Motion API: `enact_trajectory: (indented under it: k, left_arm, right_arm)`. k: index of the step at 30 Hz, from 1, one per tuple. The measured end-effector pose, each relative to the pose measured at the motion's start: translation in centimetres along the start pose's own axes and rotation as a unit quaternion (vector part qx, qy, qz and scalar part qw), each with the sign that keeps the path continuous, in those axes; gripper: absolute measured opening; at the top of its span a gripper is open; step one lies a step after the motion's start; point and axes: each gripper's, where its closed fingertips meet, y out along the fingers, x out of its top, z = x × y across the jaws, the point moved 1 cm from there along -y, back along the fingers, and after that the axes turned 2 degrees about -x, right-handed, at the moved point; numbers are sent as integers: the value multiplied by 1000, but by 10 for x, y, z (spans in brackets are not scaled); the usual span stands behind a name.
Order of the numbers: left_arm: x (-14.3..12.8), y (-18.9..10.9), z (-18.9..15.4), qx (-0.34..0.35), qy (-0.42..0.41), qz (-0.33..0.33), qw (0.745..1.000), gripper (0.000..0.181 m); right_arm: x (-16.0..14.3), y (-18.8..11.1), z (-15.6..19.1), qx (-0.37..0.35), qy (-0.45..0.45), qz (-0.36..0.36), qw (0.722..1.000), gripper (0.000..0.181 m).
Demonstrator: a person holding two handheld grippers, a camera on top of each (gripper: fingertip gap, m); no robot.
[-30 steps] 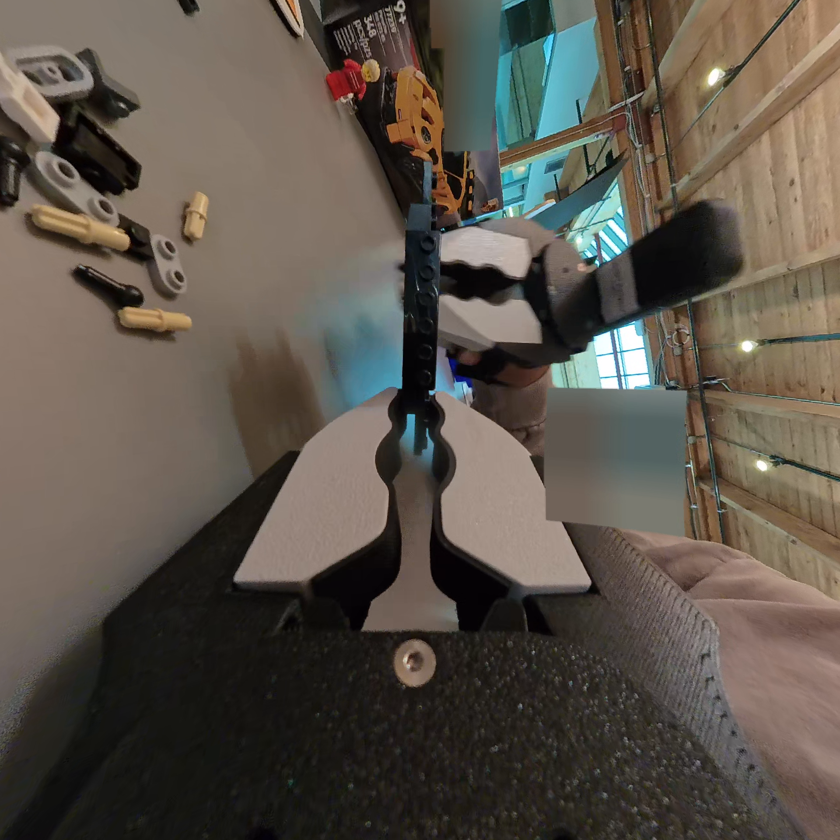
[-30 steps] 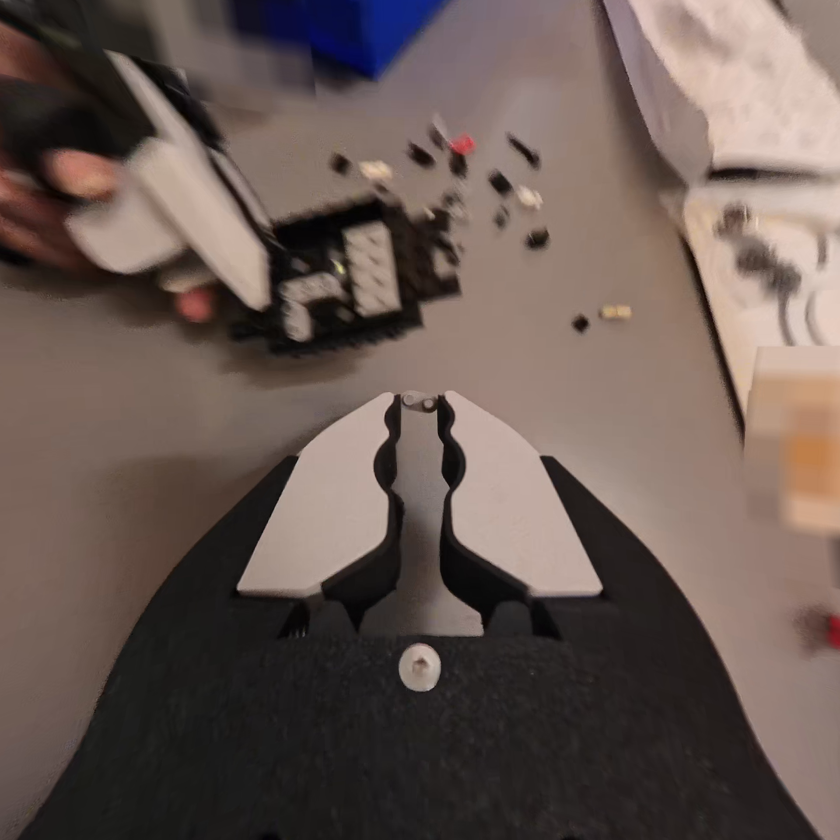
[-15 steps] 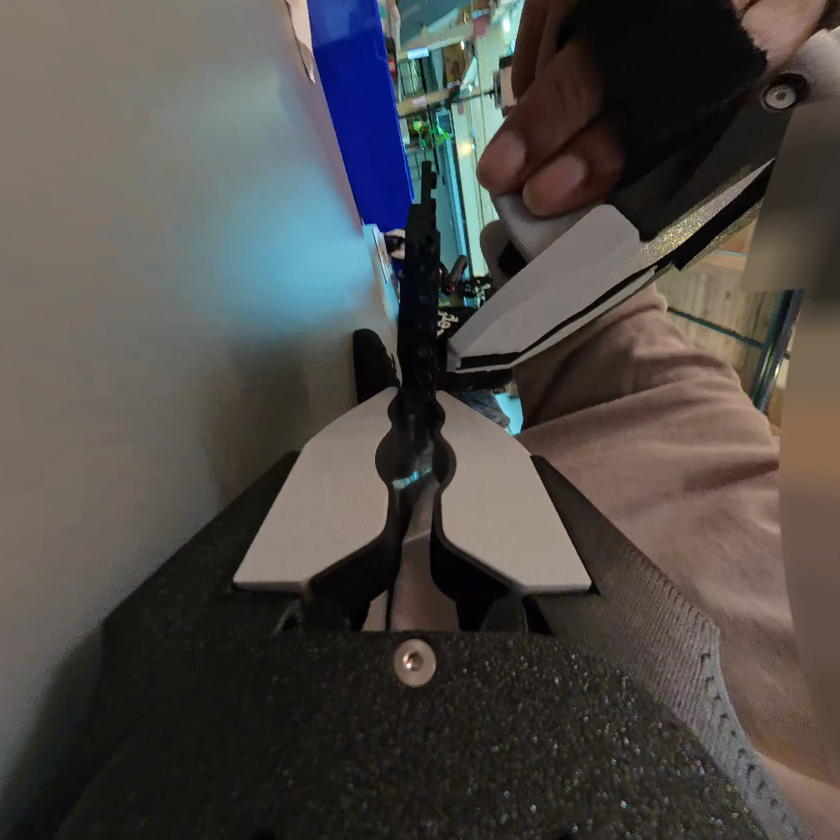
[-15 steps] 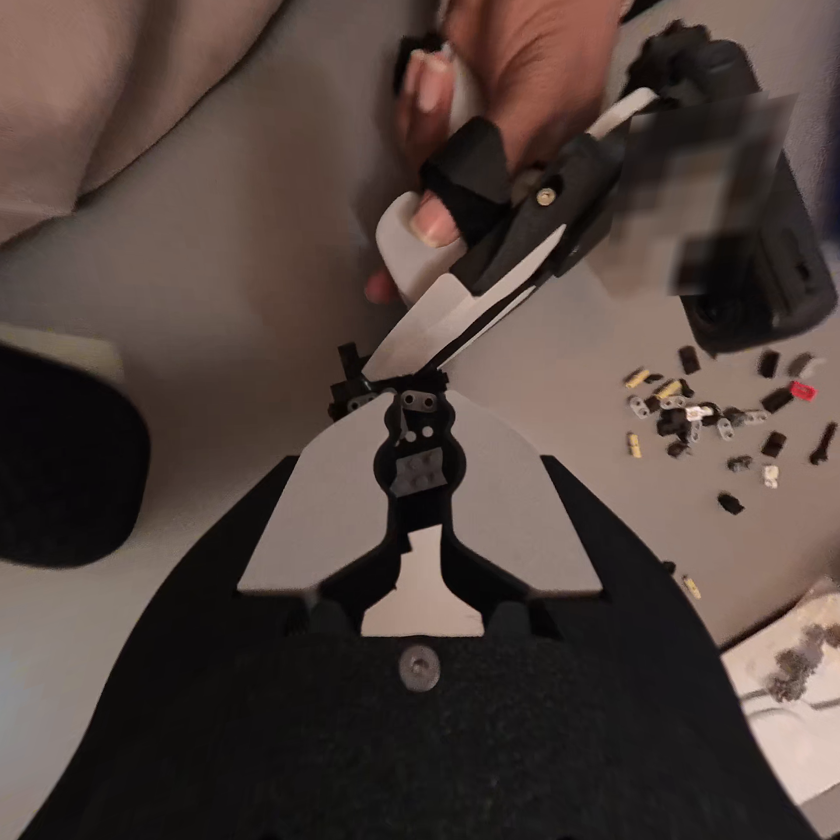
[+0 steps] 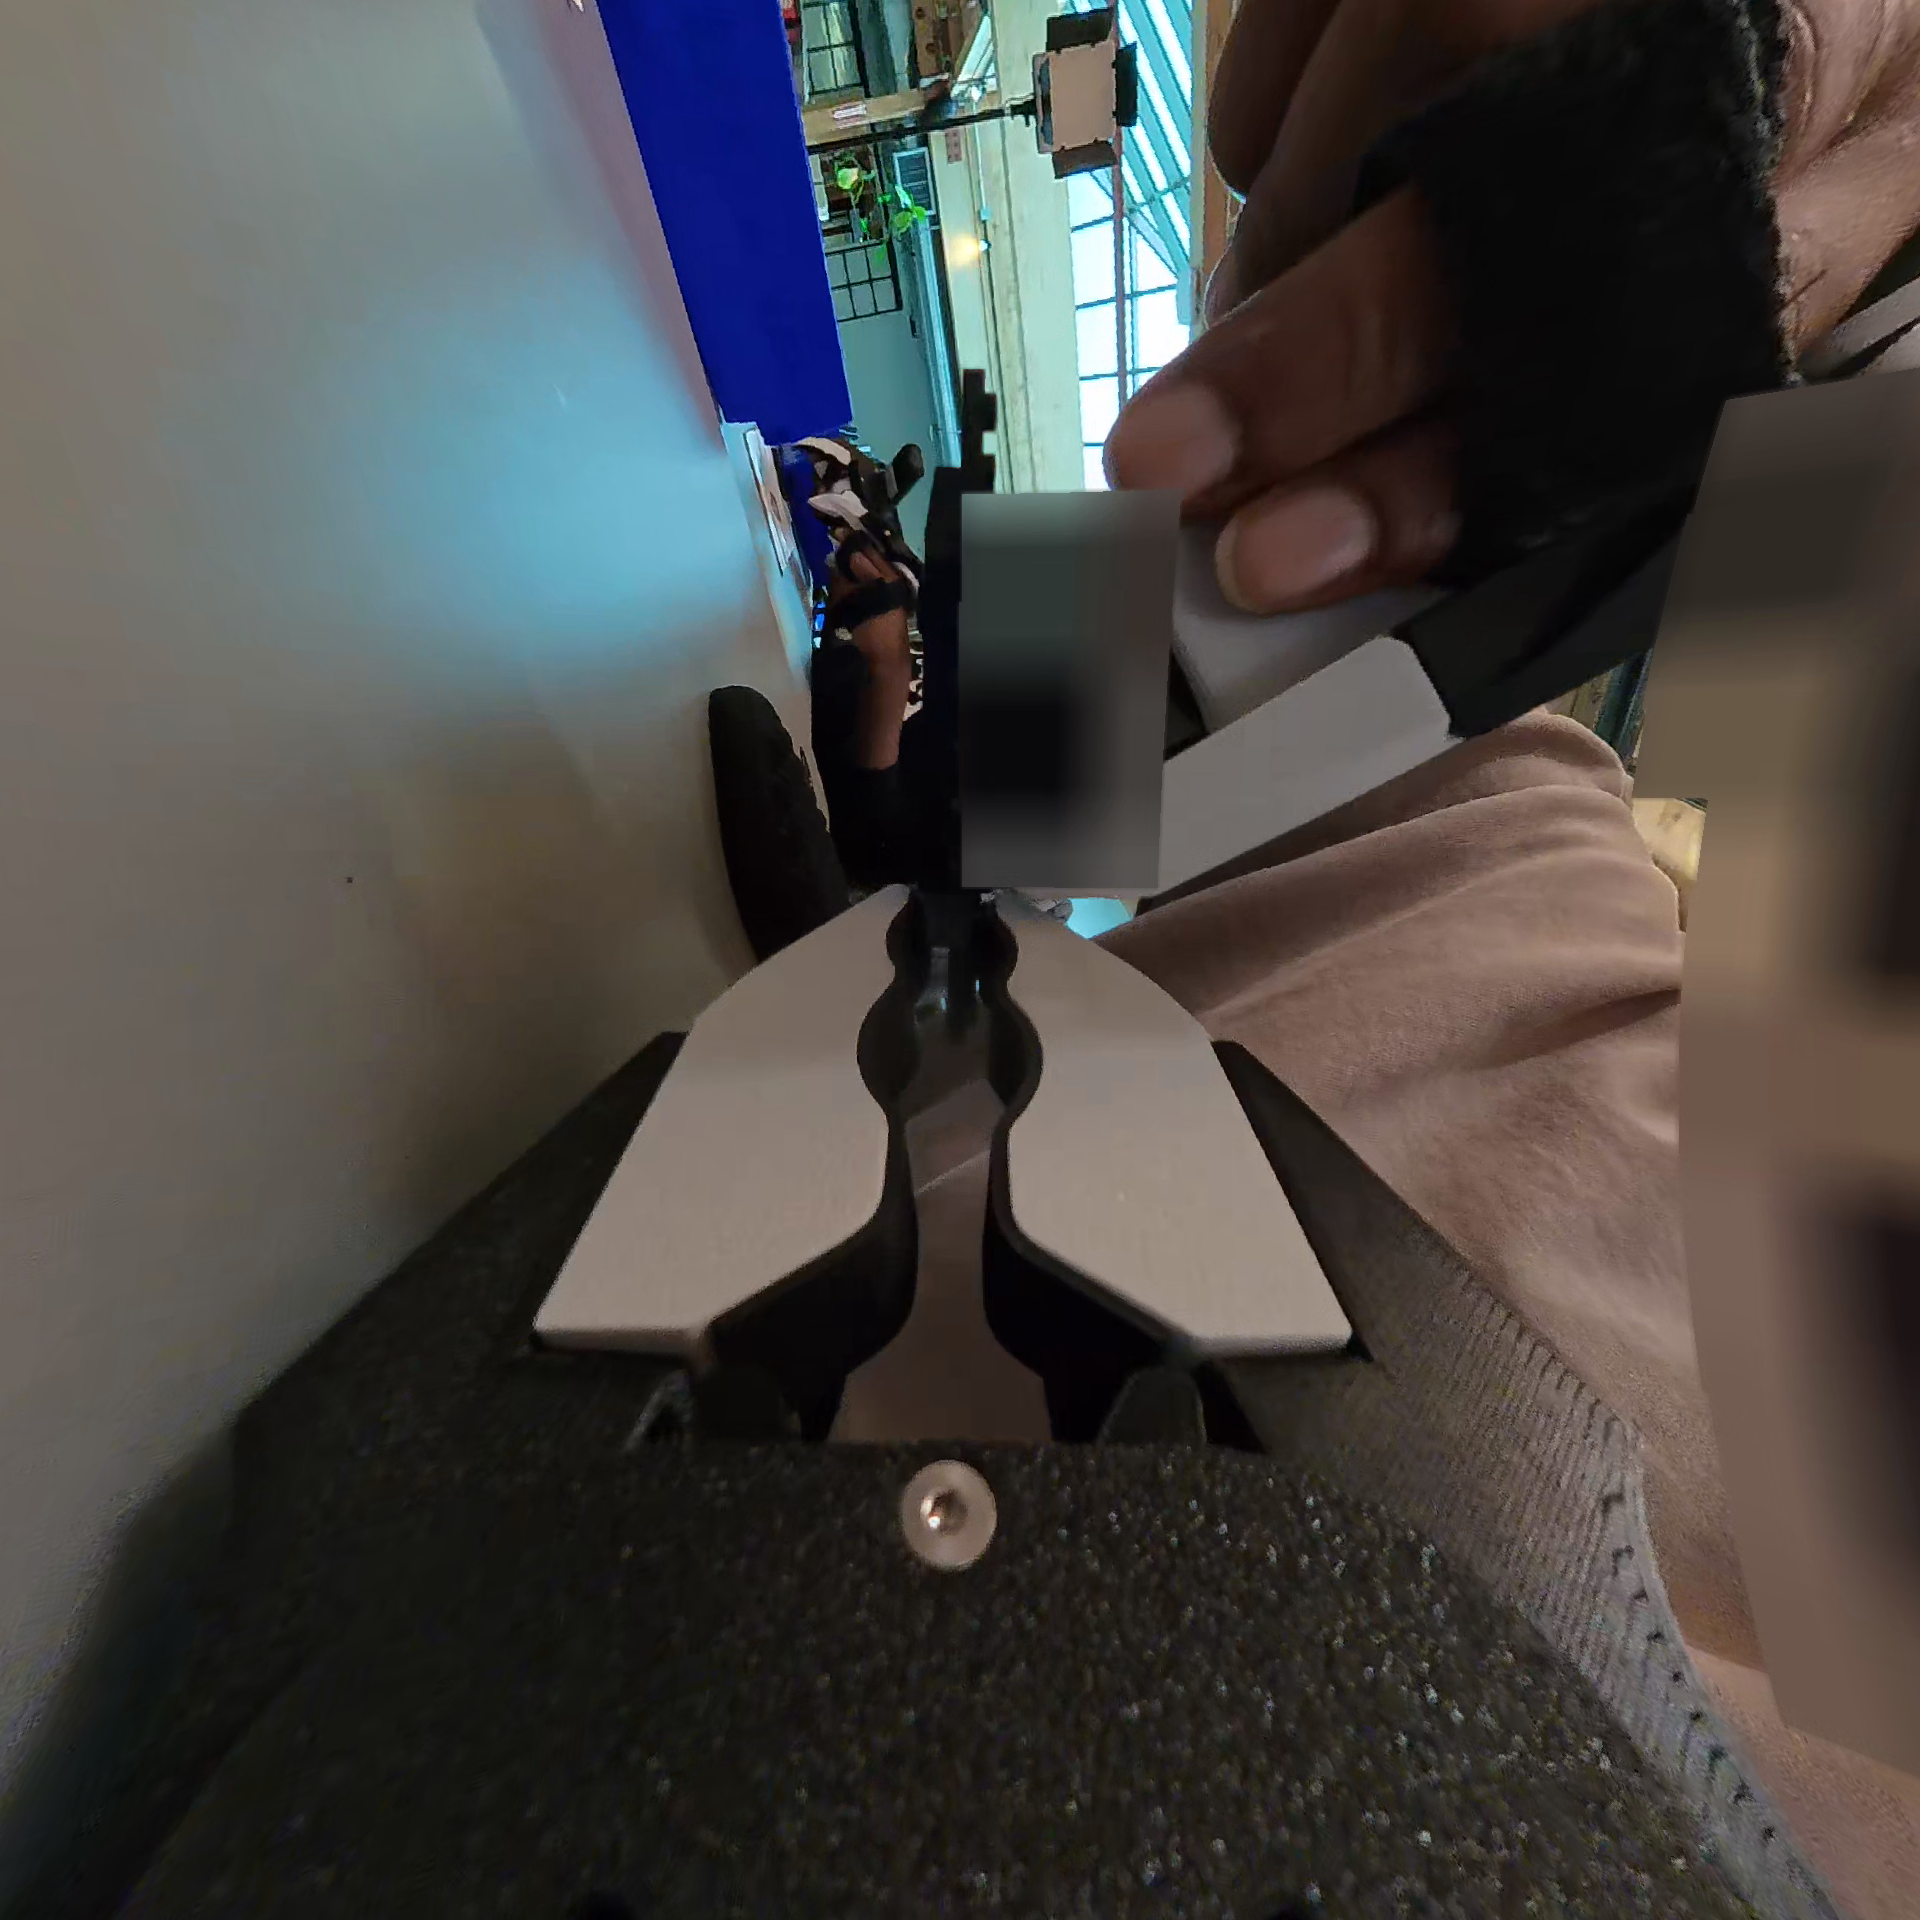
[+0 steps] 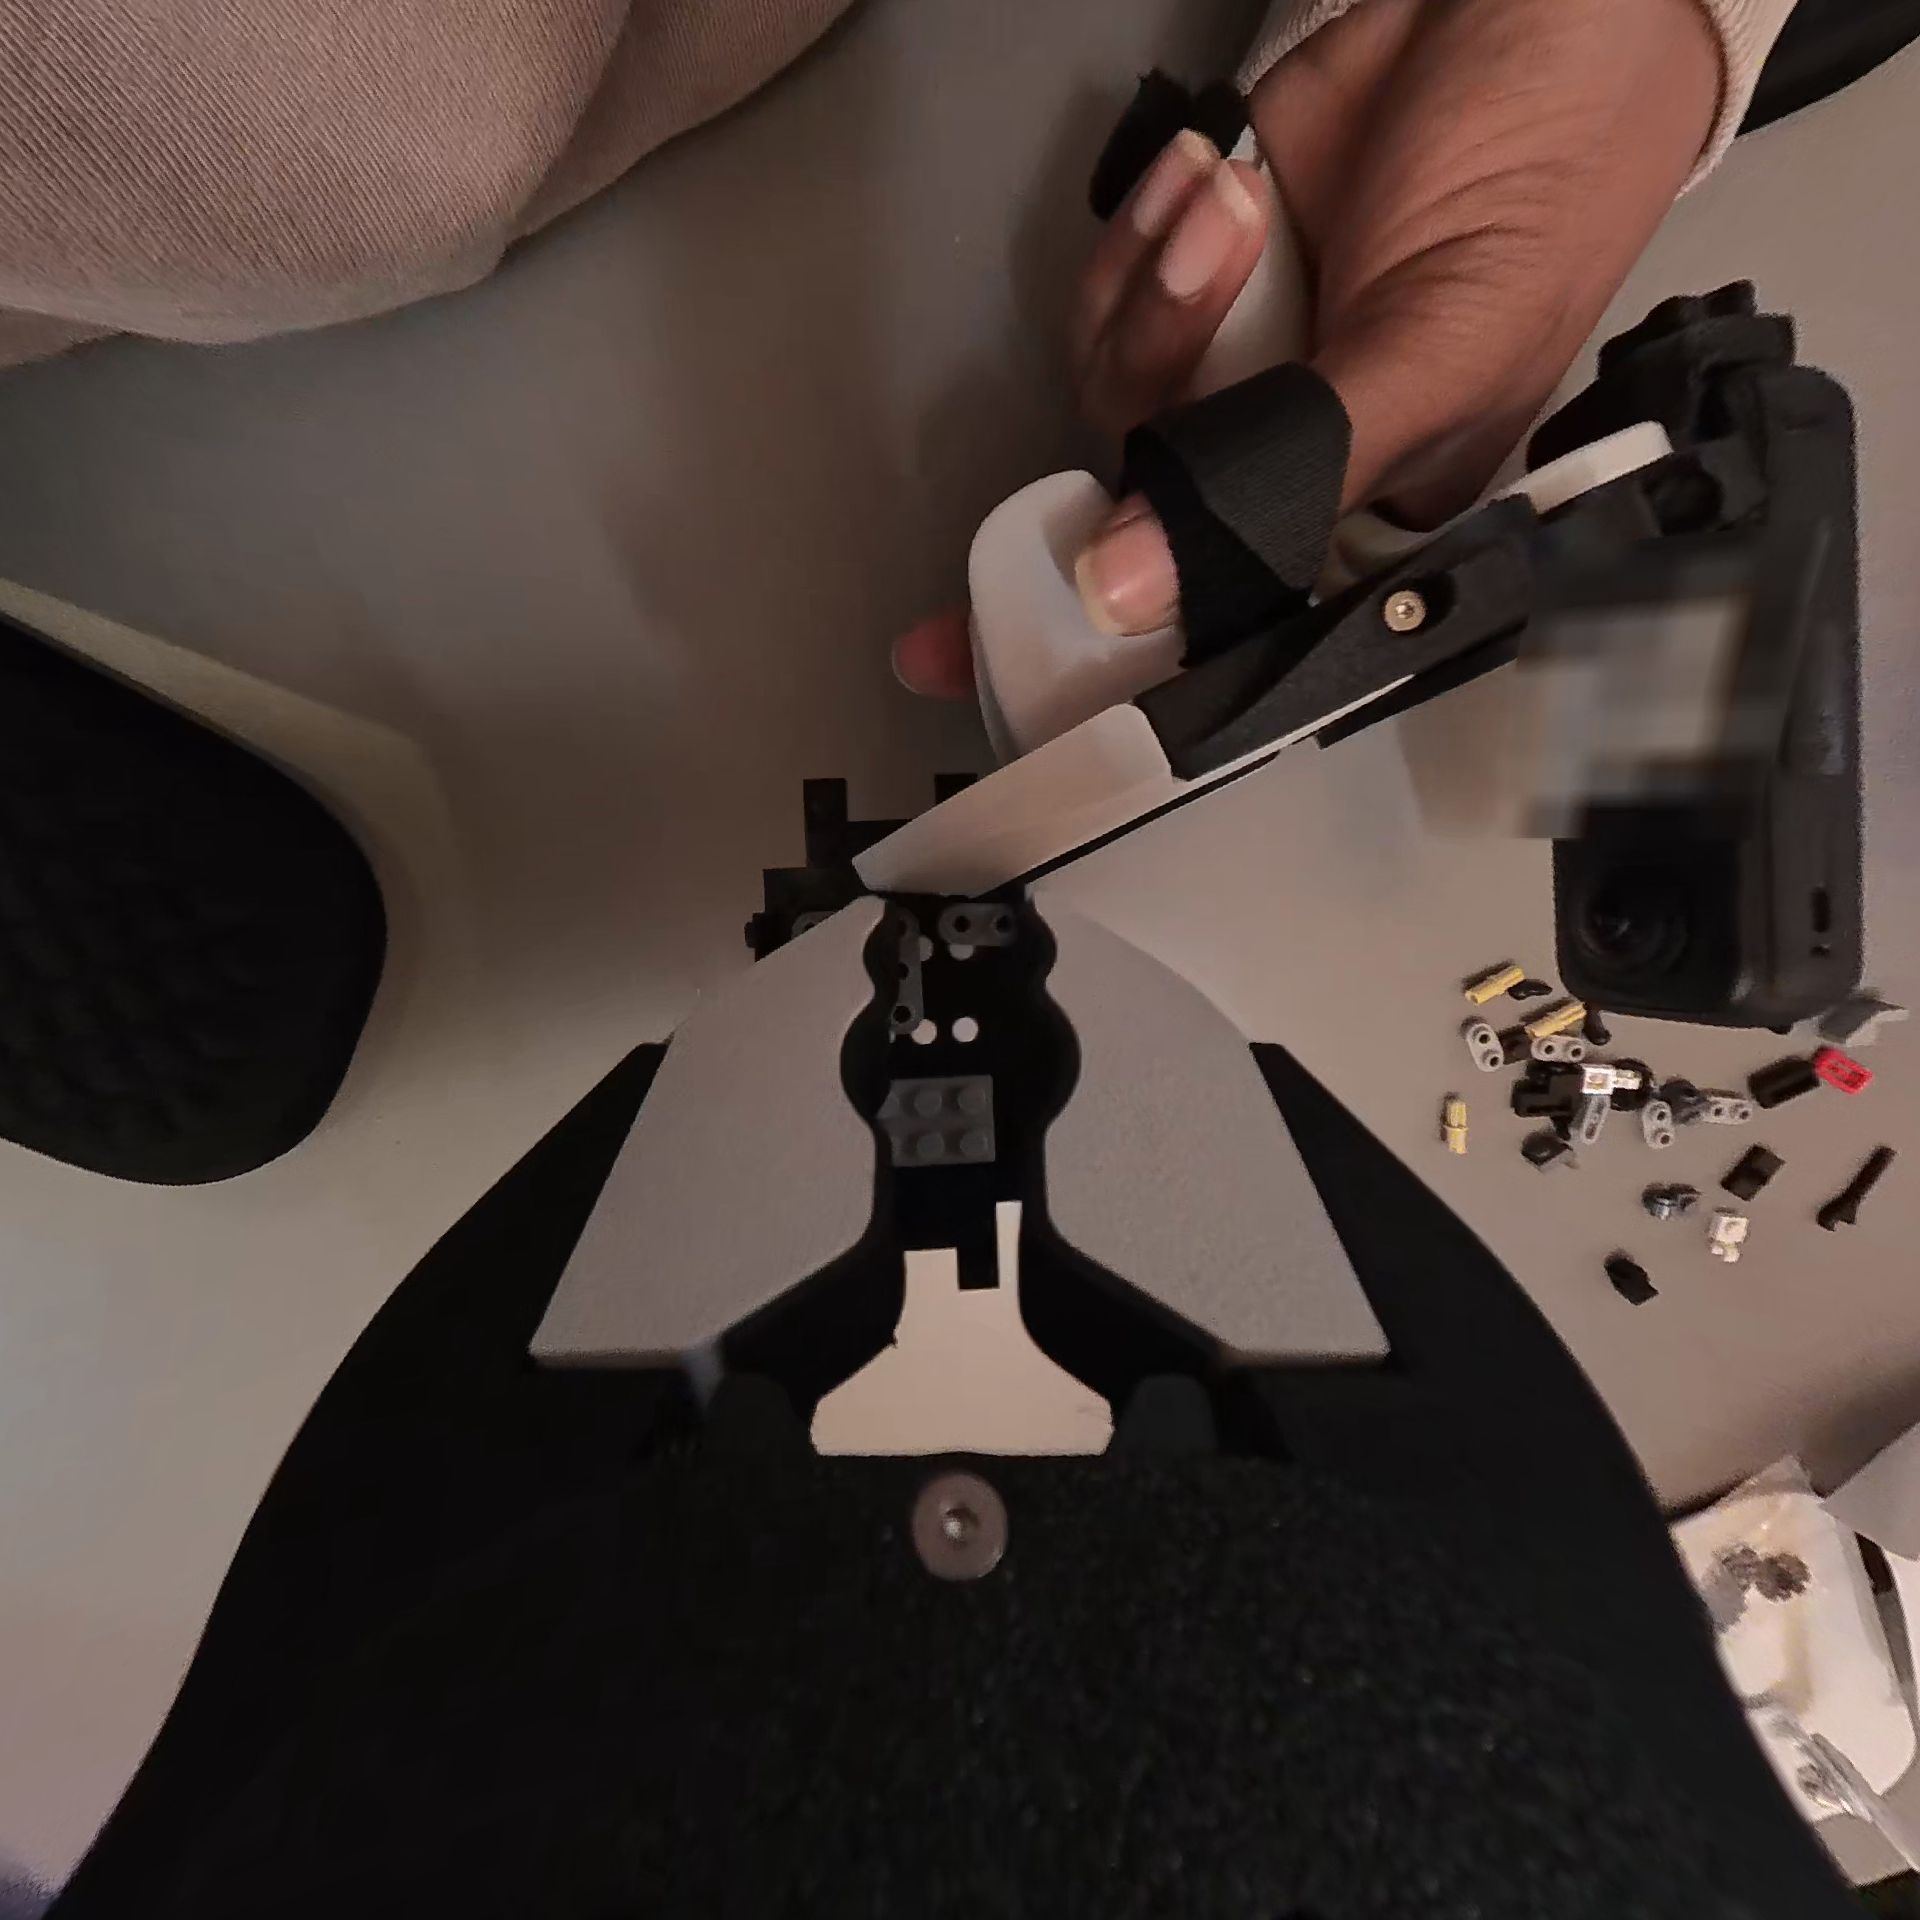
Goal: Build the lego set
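Note:
My left gripper (image 5: 951,909) is shut on a black lego assembly (image 5: 940,675) and holds it edge-on above the grey table. In the right wrist view the assembly (image 6: 816,873) lies face-up under my right gripper (image 6: 961,909). It carries a grey studded plate (image 6: 940,1127) and a thin grey strip (image 6: 909,966). My right gripper is shut on a small grey two-hole piece (image 6: 977,922), held against the assembly's top end. The left gripper's white fingers (image 6: 1018,821) reach in from the upper right. The right gripper's fingers (image 5: 1299,748) come in from the right; a mosaic patch hides their tips.
Several loose small pieces (image 6: 1590,1091) lie on the table (image 6: 520,623) to the right, below the left gripper's black camera (image 6: 1714,831). A plastic bag with parts (image 6: 1766,1662) lies at the lower right. A black pad (image 6: 156,935) lies left. A blue box (image 5: 727,208) stands far off. Less than 4 cm separates the two grippers' tips.
A second ago the grippers were apart. The right gripper has come over the assembly with the small grey piece. Since half a second ago both have barely shifted.

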Motion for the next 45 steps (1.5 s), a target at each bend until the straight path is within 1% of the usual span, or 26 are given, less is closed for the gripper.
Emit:
enact_trajectory:
  k: [4, 7, 9, 10, 12, 13, 14, 15, 16, 18, 20, 21, 23, 24, 26, 29, 31, 34, 36, 40, 45]
  left_arm:
    - [0, 0, -3, -9, -3, -1, 1000, 9]
    - [2, -1, -3, -6, 2, -6, 1000, 9]
    - [5, -3, -3, 0, 8, -14, 1000, 9]
    - [7, -4, -1, 7, 14, -19, 1000, 9]
    - [11, -7, -1, 18, 24, -33, 999, 9]
    - [14, -9, 0, 26, 30, -43, 998, 9]
    - [17, -11, 2, 39, 39, -51, 997, 9]
    - [20, -13, 3, 49, 48, -61, 996, 9]
    - [23, -15, 4, 55, 53, -70, 995, 9]
    - [27, -18, 6, 64, 56, -85, 993, 9]
    - [30, -19, 9, 75, 59, -96, 991, 9]
    - [30, -19, 10, 79, 60, -99, 990, 9]
    - [30, -17, 12, 87, 68, -102, 989, 9]
    - [29, -15, 12, 89, 73, -101, 988, 9]
    - [27, -12, 10, 91, 84, -101, 987, 9]
    - [25, -10, 10, 104, 107, -99, 984, 9]
    - [24, -8, 9, 115, 125, -96, 981, 9]
    - [23, -6, 9, 126, 140, -95, 978, 9]
    - [22, -5, 9, 132, 146, -94, 976, 9]
    - [22, -7, 9, 136, 148, -100, 975, 9]
    - [24, -7, 8, 127, 143, -107, 976, 9]
  right_arm:
    - [2, -5, -4, -23, 10, -13, 1000, 21]
    - [2, -14, -7, -48, 41, -31, 998, 19]
    - [2, -23, -10, -73, 87, -59, 992, 17]
    - [1, -27, -13, -90, 124, -75, 985, 16]
    - [-6, -35, -19, -141, 210, -112, 961, 21]
    - [-12, -40, -22, -176, 258, -140, 940, 22]
    - [-18, -45, -23, -207, 310, -175, 911, 23]
    - [-27, -49, -23, -239, 371, -206, 874, 25]
    - [-35, -52, -19, -260, 427, -245, 830, 30]
    - [-53, -55, -10, -293, 529, -314, 732, 37]
    - [-64, -44, 2, -308, 590, -352, 658, 43]
    - [-66, -36, 4, -307, 616, -370, 623, 47]
    - [-59, -18, 4, -273, 661, -422, 557, 51]
    - [-55, -9, 2, -254, 678, -443, 529, 56]
    - [-47, 2, -3, -227, 692, -480, 489, 56]
    - [-38, 8, -10, -207, 695, -508, 464, 55]
    - [-35, 7, -15, -206, 693, -517, 458, 53]
    - [-37, 10, -19, -217, 693, -506, 466, 49]
    - [-39, 10, -21, -224, 690, -507, 466, 43]
    - [-35, 8, -22, -224, 679, -512, 476, 35]
    - [-36, 7, -20, -230, 672, -508, 487, 34]
